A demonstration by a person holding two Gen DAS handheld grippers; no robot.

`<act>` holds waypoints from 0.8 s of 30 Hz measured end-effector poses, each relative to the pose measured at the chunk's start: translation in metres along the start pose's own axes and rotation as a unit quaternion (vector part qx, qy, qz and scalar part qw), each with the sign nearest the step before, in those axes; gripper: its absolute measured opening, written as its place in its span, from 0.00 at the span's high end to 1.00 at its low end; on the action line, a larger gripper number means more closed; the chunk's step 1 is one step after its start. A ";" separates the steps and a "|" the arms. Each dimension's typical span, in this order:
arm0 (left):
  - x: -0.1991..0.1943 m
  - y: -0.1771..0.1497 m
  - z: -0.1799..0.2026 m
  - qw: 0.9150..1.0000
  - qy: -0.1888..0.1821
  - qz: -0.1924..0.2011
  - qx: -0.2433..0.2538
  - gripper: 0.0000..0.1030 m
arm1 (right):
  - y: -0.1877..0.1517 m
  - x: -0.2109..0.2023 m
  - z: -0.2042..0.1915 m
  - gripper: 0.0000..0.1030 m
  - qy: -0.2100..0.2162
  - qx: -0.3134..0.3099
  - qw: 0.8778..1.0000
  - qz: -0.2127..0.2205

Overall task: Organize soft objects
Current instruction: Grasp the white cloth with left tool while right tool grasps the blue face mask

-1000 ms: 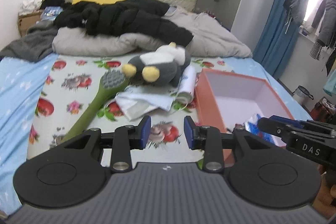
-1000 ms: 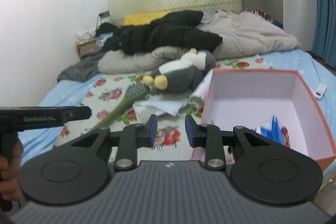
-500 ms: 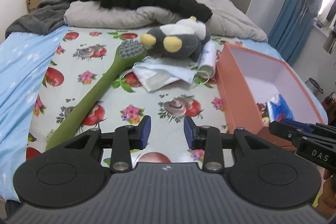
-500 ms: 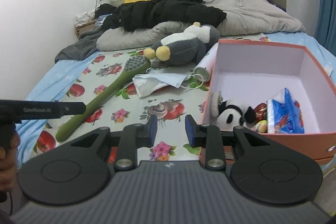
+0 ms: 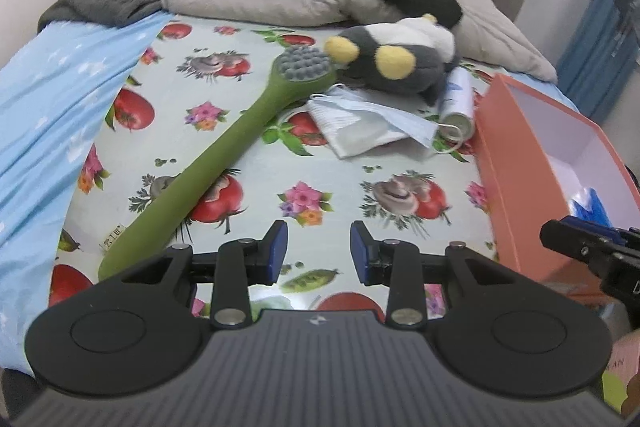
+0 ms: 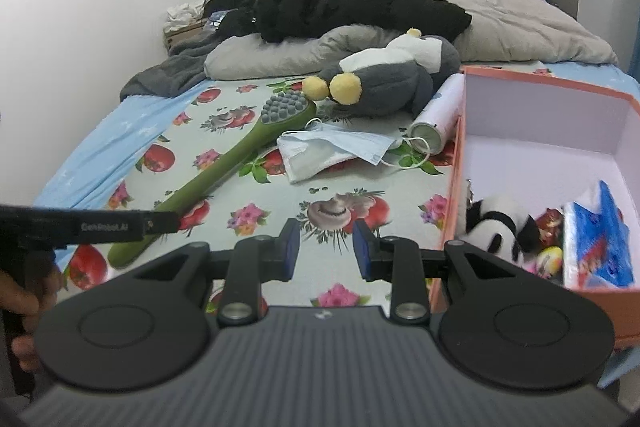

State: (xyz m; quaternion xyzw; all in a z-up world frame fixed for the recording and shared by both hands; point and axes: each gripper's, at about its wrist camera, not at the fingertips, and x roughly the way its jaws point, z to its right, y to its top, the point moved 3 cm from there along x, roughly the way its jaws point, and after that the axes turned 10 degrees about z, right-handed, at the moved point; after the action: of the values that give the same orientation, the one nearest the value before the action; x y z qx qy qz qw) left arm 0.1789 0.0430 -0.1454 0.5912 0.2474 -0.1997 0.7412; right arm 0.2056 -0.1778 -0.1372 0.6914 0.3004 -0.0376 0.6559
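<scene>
Bedroom, bed with fruit-and-flower printed sheet (image 5: 224, 155); soft items to sort.

Near: left gripper (image 5: 318, 253) and right gripper (image 6: 326, 249), both part open, empty, above bare sheet. Far centre: grey-and-white plush toy with yellow feet (image 6: 396, 83), pale blue face mask (image 6: 340, 147), long green silicone brush (image 5: 224, 163), white cylinder (image 6: 438, 121). Right: orange box with white lining (image 6: 456, 163), holding small panda plush (image 6: 496, 227), probably the collection bin.
</scene>
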 end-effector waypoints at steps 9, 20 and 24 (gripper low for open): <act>0.058 0.003 -0.017 1.000 0.006 -0.012 -0.007 0.61 | 0.006 0.063 0.009 0.69 -0.010 0.025 1.000 -0.016; 0.145 0.021 -0.008 0.998 -0.028 -0.022 0.045 0.50 | 0.014 0.150 0.032 0.47 -0.023 0.089 0.995 -0.037; 0.175 0.030 0.000 0.996 -0.042 -0.016 0.073 0.50 | 0.016 0.175 0.042 0.44 -0.036 0.115 0.992 -0.037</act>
State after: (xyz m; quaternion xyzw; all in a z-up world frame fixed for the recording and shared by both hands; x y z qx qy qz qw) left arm 0.3357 0.0489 -0.2275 0.6308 0.2105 -0.2533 0.7026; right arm 0.3702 -0.1527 -0.2065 0.7487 0.2957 -0.1210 0.5808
